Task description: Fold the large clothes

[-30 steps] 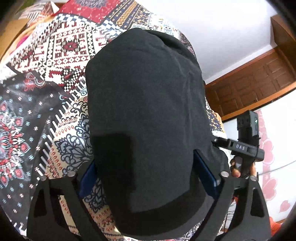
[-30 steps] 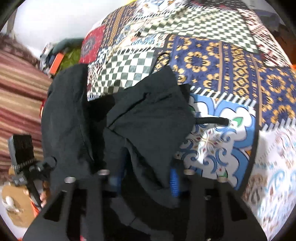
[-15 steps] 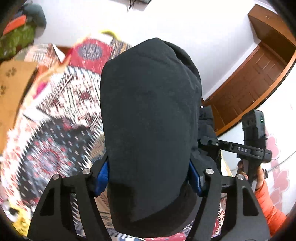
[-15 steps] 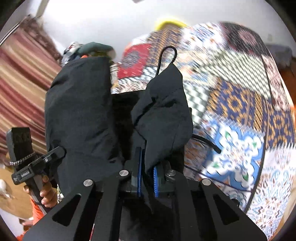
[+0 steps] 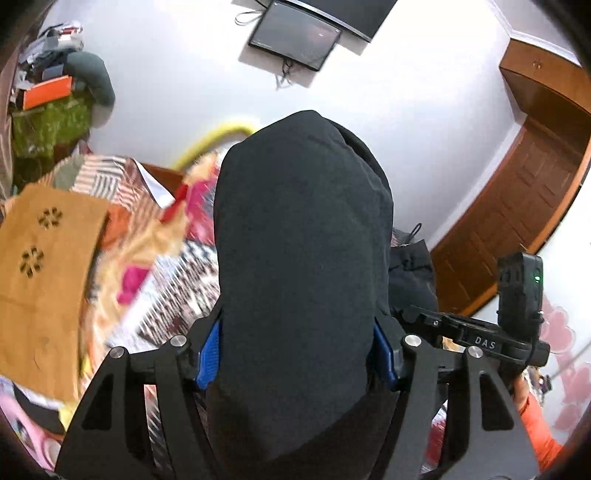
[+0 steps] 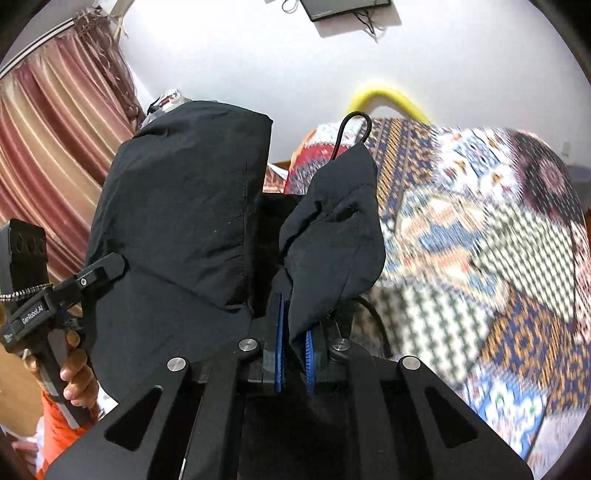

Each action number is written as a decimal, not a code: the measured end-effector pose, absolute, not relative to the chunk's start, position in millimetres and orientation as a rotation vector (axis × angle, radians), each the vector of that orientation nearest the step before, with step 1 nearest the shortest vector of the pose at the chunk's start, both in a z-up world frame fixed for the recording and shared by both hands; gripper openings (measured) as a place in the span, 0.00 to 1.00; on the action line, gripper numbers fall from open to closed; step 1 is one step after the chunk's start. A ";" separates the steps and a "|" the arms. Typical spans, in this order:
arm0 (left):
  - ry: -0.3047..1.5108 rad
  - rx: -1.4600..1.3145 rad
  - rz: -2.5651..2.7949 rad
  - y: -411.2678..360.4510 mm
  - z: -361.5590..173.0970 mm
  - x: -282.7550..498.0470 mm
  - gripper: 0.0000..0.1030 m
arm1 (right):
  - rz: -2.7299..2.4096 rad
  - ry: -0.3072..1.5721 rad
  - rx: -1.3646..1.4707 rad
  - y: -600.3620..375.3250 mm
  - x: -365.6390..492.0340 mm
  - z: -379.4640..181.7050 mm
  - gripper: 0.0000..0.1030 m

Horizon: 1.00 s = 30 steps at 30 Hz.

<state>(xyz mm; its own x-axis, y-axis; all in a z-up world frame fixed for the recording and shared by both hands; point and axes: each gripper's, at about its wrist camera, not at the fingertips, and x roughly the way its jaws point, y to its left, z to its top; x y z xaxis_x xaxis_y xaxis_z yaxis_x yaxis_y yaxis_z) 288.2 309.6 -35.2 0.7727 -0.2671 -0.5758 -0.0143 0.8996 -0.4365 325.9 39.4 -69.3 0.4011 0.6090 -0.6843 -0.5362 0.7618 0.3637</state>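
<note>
Matte black garment [image 5: 303, 258] bulges between left tongs [image 5: 297, 354], closing; right tongs [image 6: 293, 354] pinch thin fold.

The black garment [image 5: 303, 258] hides most of the bedspread [image 6: 480, 258] (its patchwork pattern smeared by blur).

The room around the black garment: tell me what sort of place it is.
Probably a bedroom at home: a patchwork bedspread below, a wall-mounted screen, striped curtains and a panelled wooden door.

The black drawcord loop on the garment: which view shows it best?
Right wrist view: the black drawcord loop arcs clearly above the fold of the black garment, against the patterned bedspread. The left wrist view shows only a tiny distant loop.
</note>
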 end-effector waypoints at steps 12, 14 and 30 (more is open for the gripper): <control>0.942 -0.531 0.076 413.0 -198.0 409.5 0.68 | 0.582 1.074 -0.104 119.9 414.2 -204.5 0.12; 0.986 -0.553 0.116 424.3 -223.9 411.9 0.74 | 0.574 1.102 -0.176 126.0 412.2 -216.3 0.15; 1.005 -0.109 0.217 340.7 -157.6 350.7 0.79 | 0.562 0.958 -0.263 78.2 326.1 -123.4 0.33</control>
